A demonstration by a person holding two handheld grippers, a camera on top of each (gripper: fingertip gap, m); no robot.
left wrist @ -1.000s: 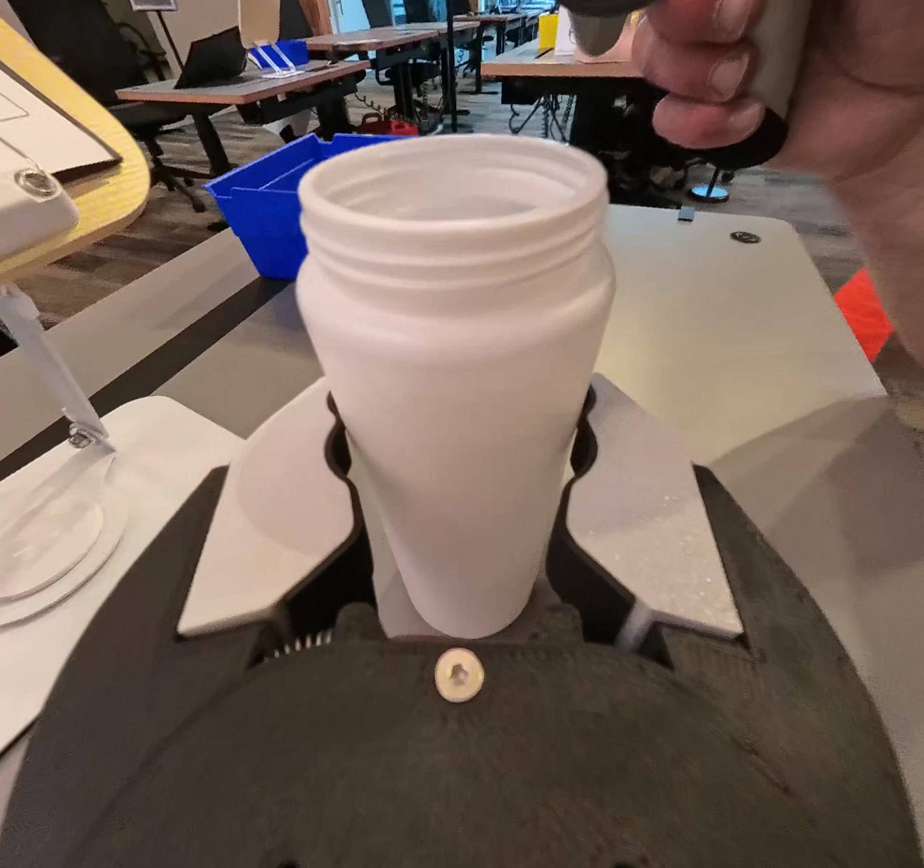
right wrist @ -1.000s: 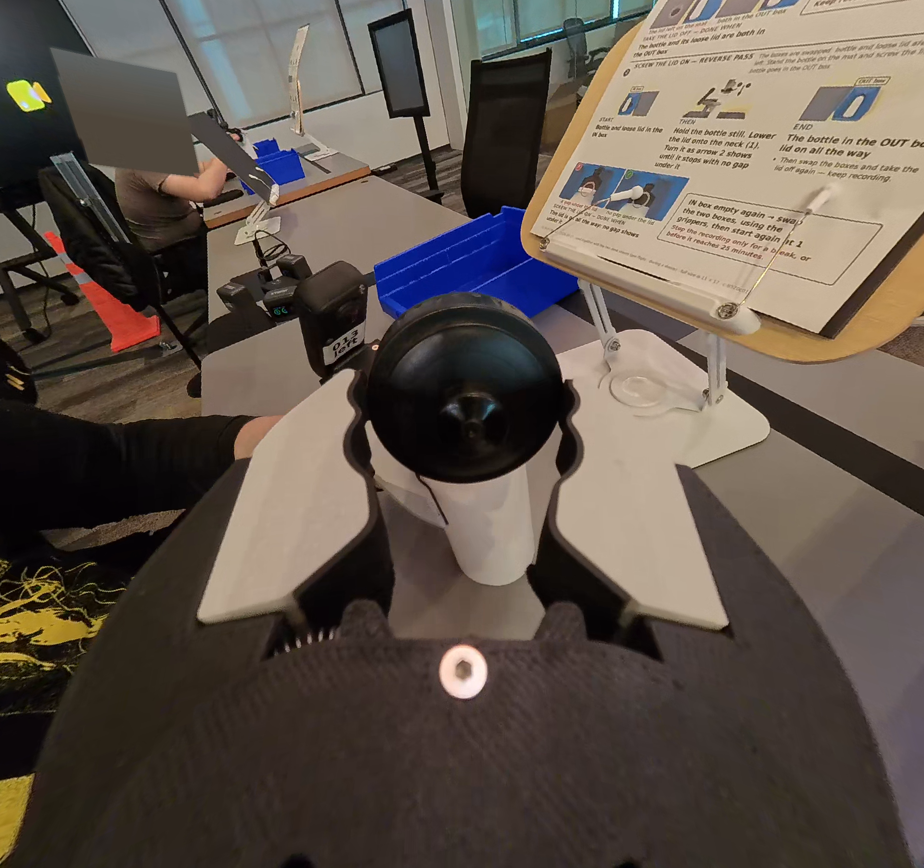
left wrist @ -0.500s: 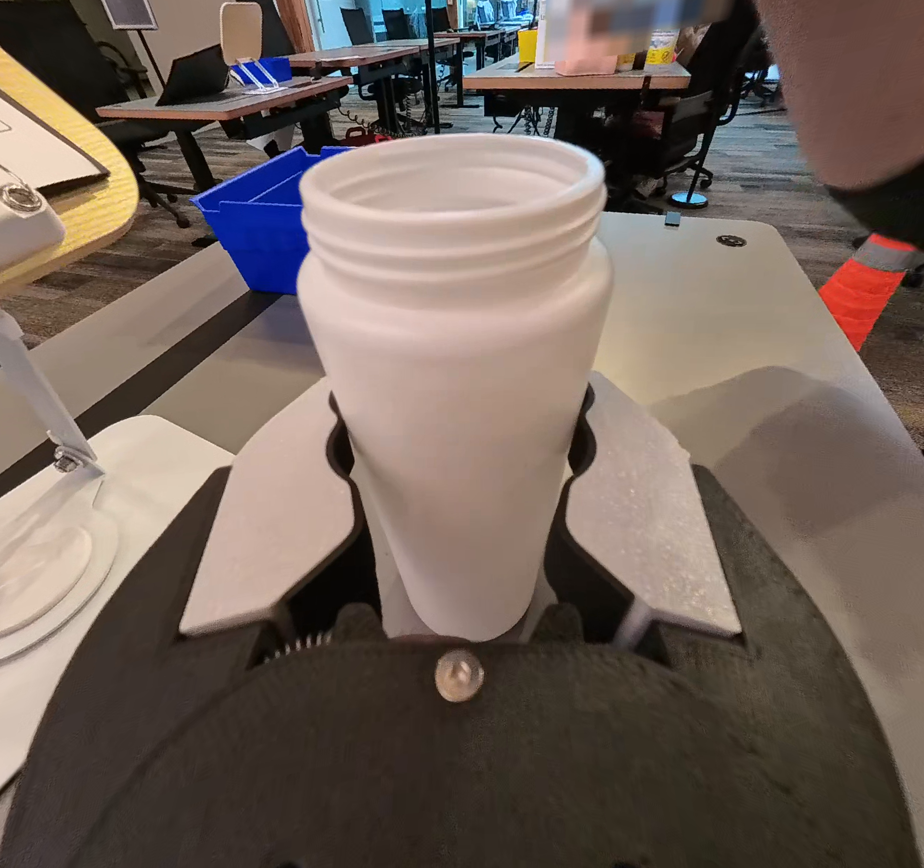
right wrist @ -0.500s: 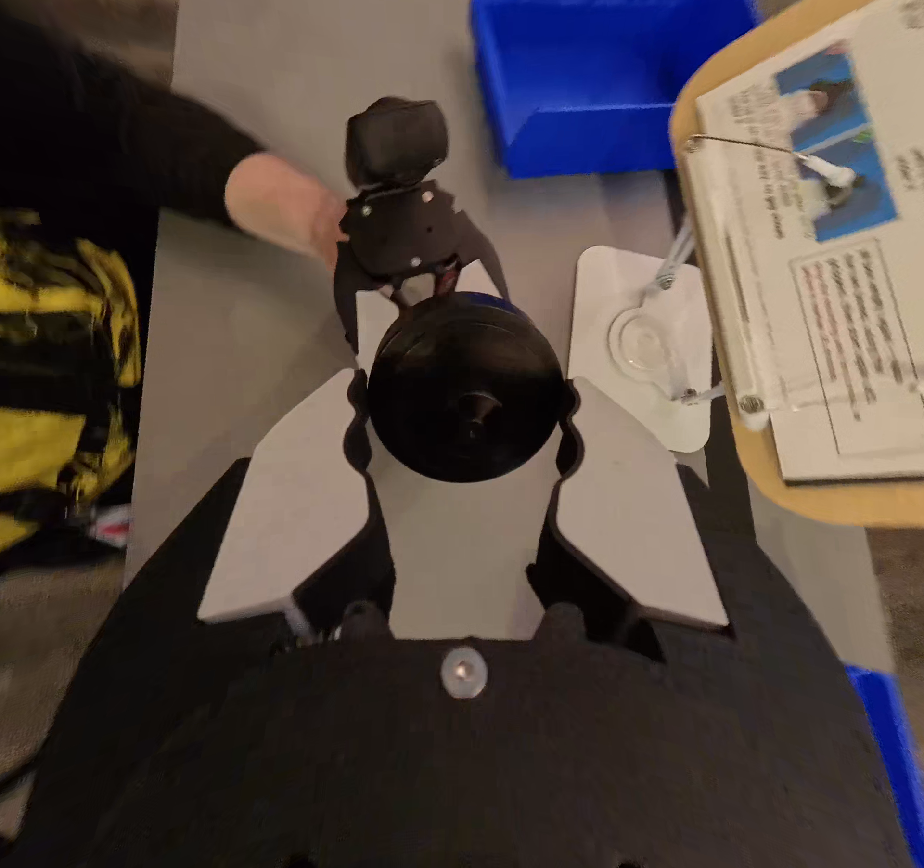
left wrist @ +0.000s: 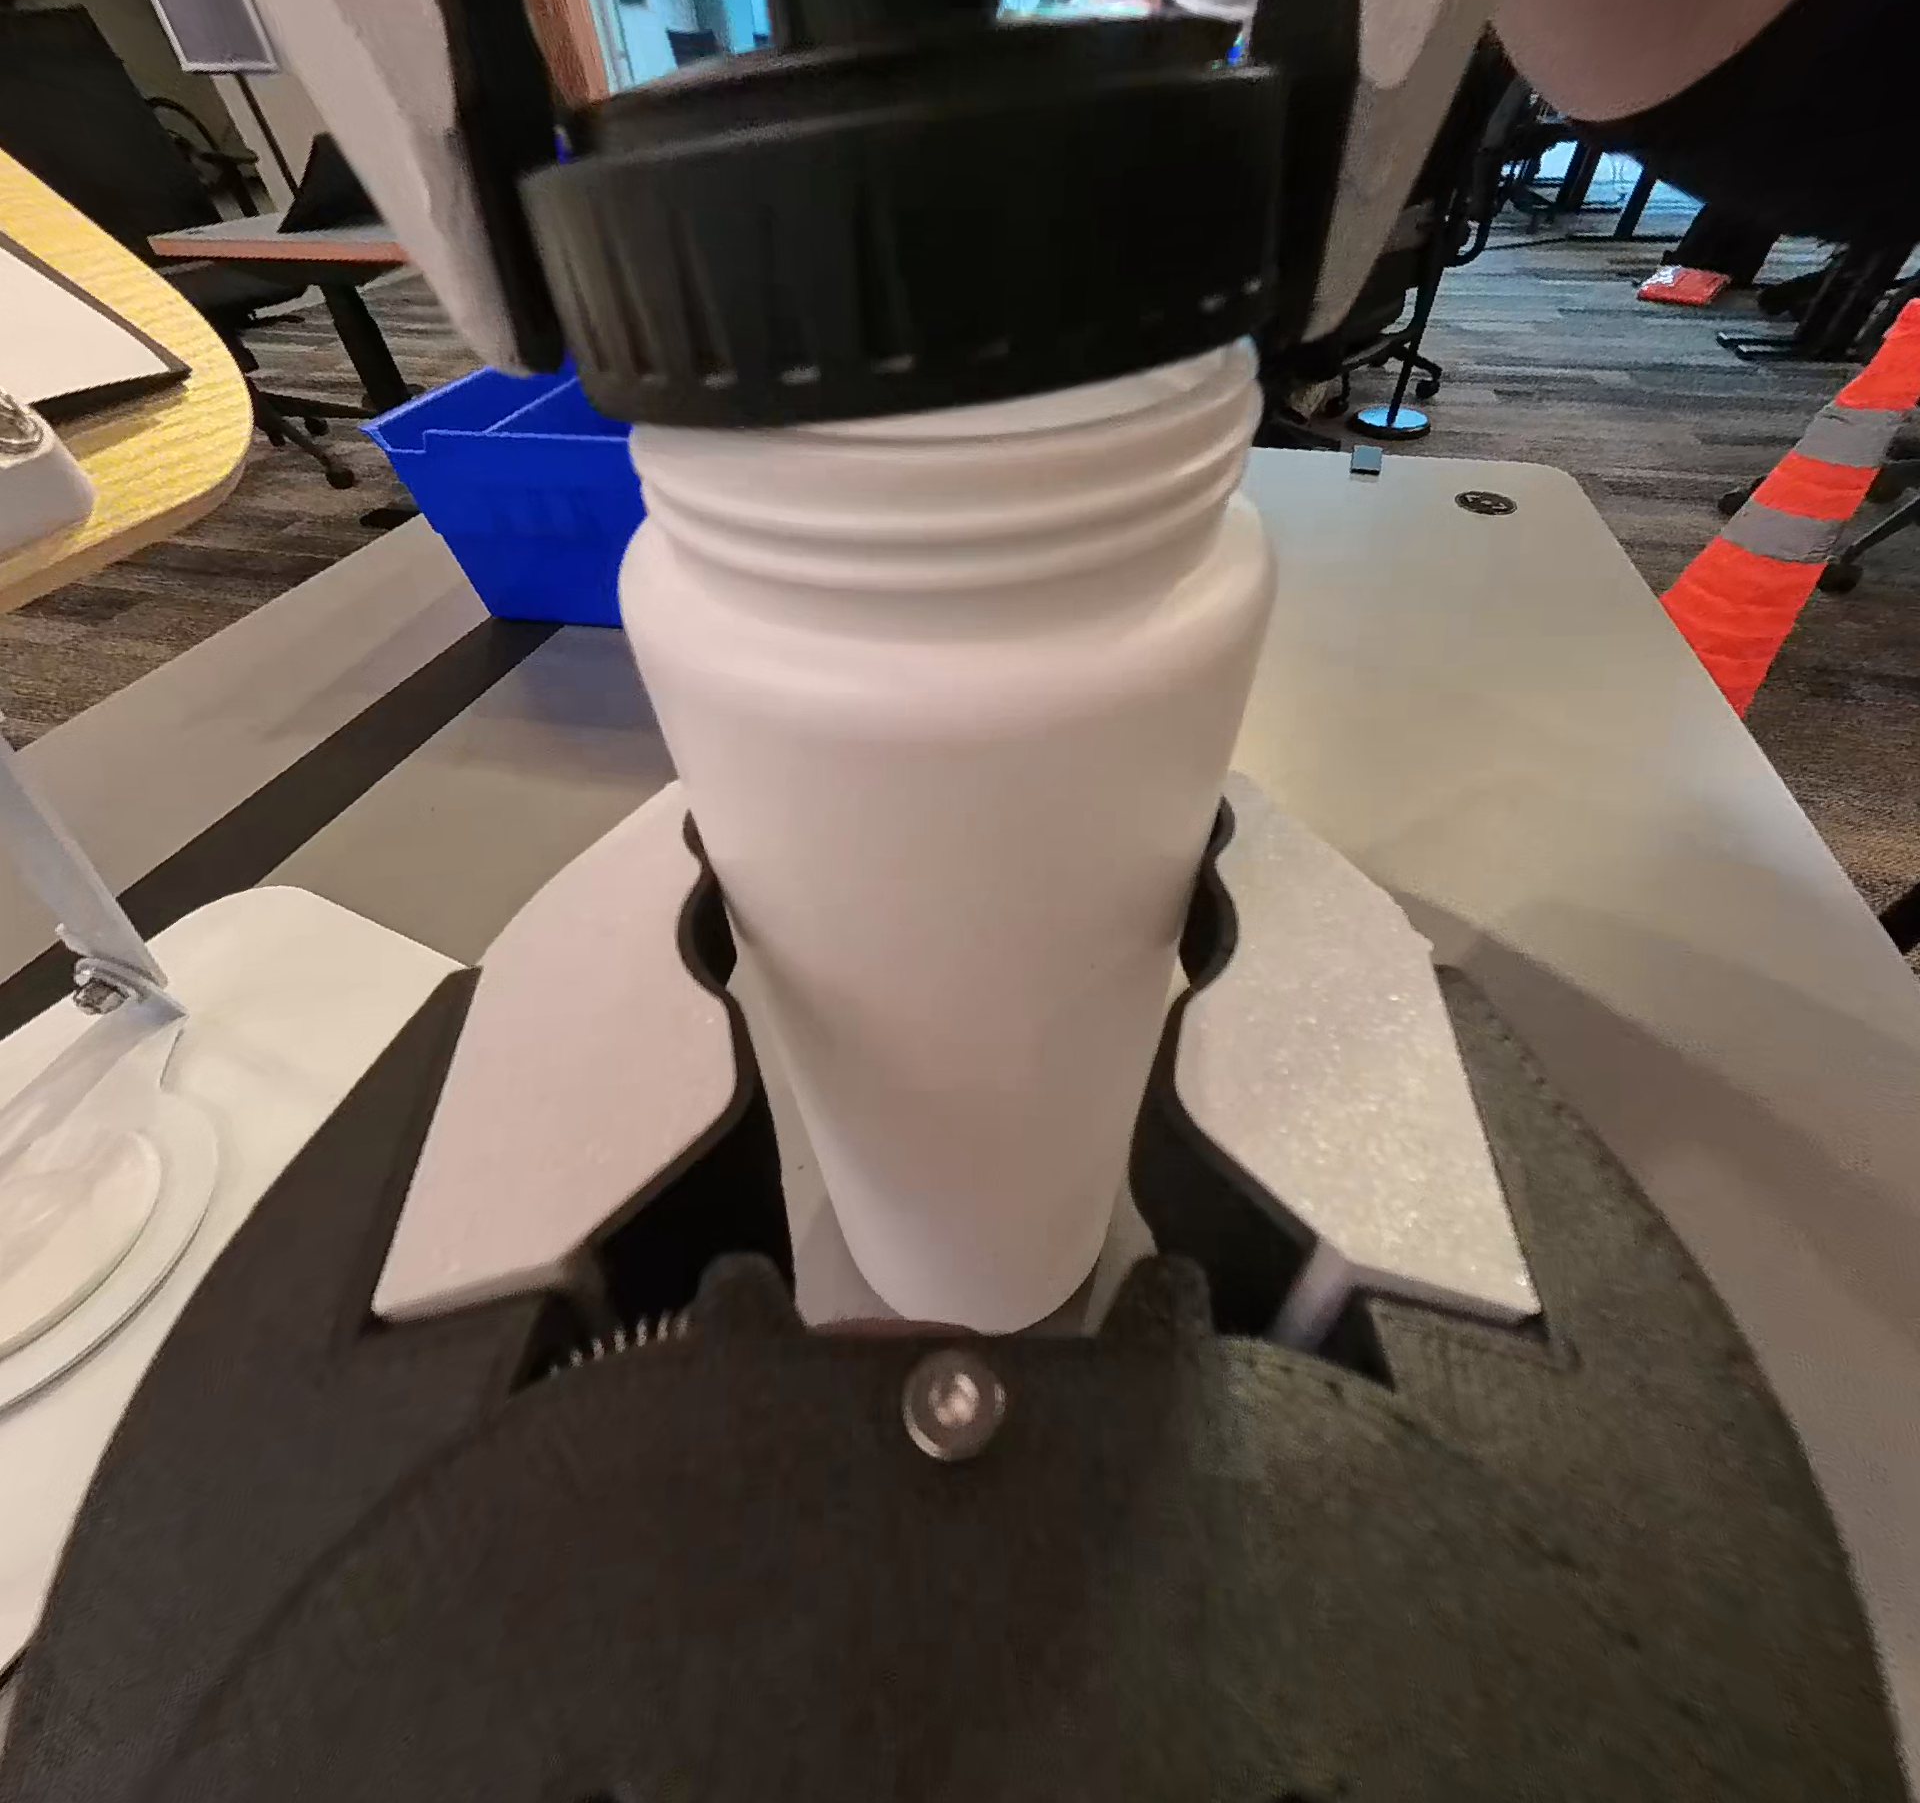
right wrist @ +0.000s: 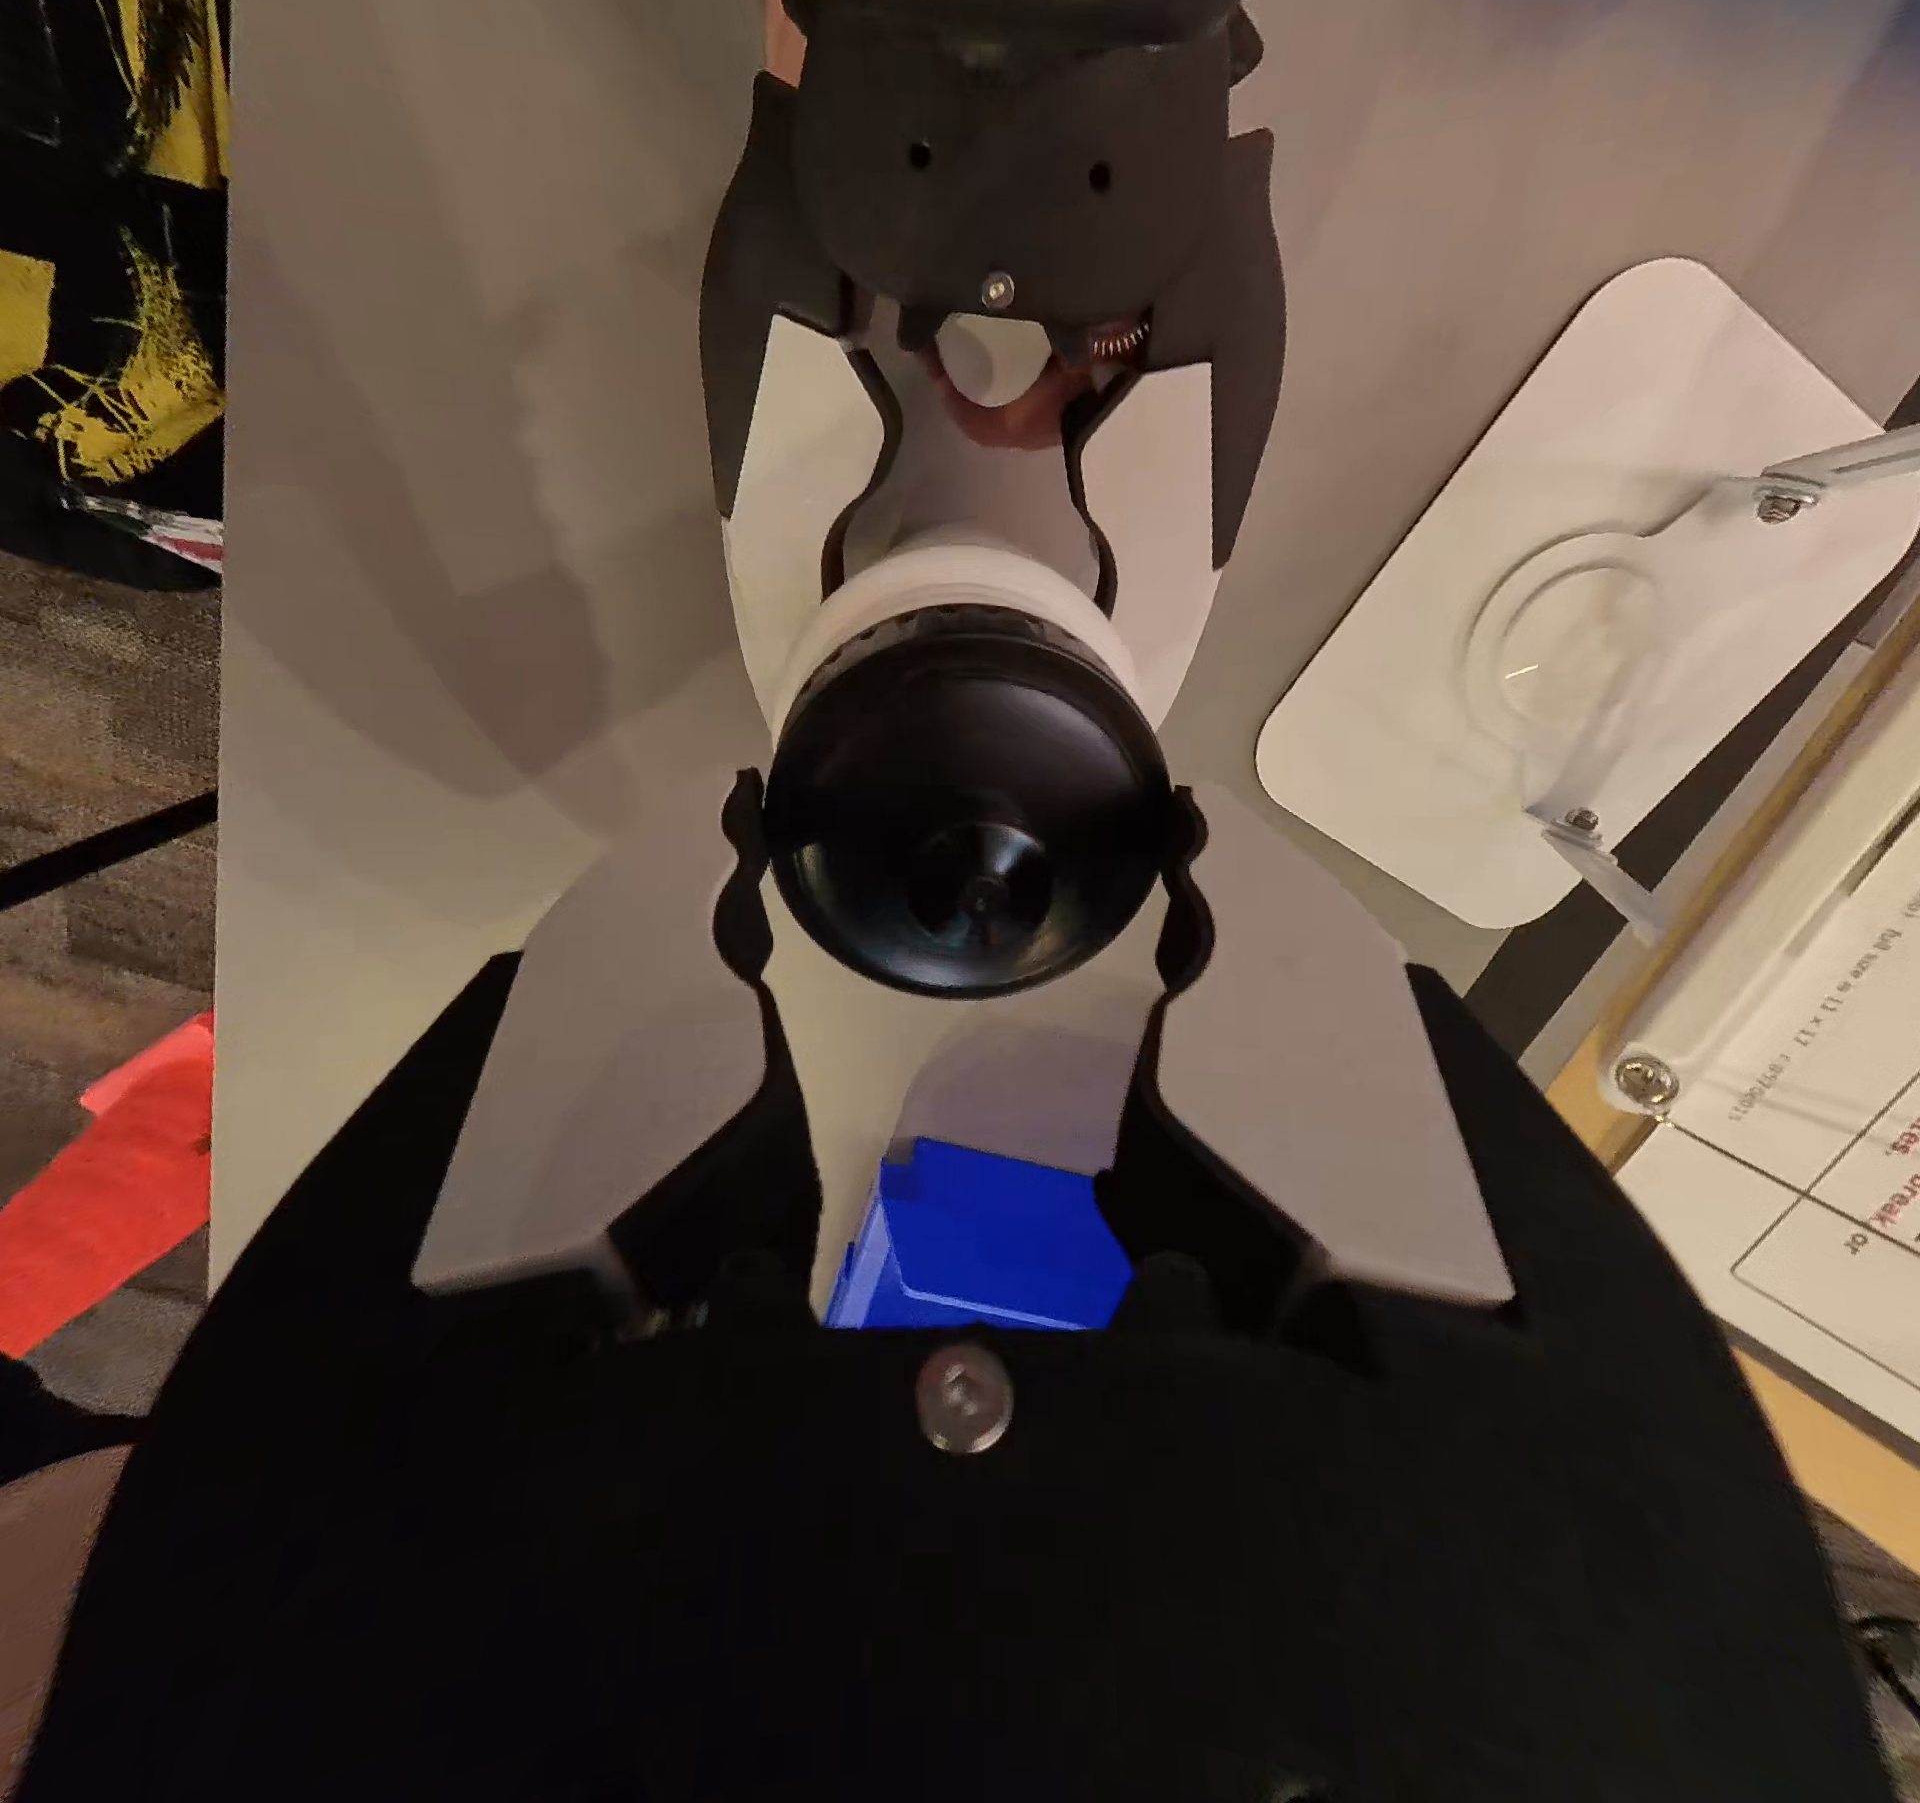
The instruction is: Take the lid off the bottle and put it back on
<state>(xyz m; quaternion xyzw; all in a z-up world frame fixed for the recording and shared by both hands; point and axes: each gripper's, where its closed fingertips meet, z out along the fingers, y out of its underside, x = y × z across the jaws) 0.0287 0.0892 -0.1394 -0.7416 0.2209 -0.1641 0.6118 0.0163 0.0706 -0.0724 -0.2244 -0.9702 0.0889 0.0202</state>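
The left tool (left wrist: 956,932) is clamped on the white bottle (left wrist: 945,818); the right tool (right wrist: 961,880) grips the black lid (left wrist: 904,247), resting slightly tilted on the bottle's neck.

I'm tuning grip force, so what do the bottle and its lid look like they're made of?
The bottle looks like matte white plastic: opaque, with moulded neck threads. The lid looks like harder black plastic, with a ribbed rim and a glossier top in the right wrist view.
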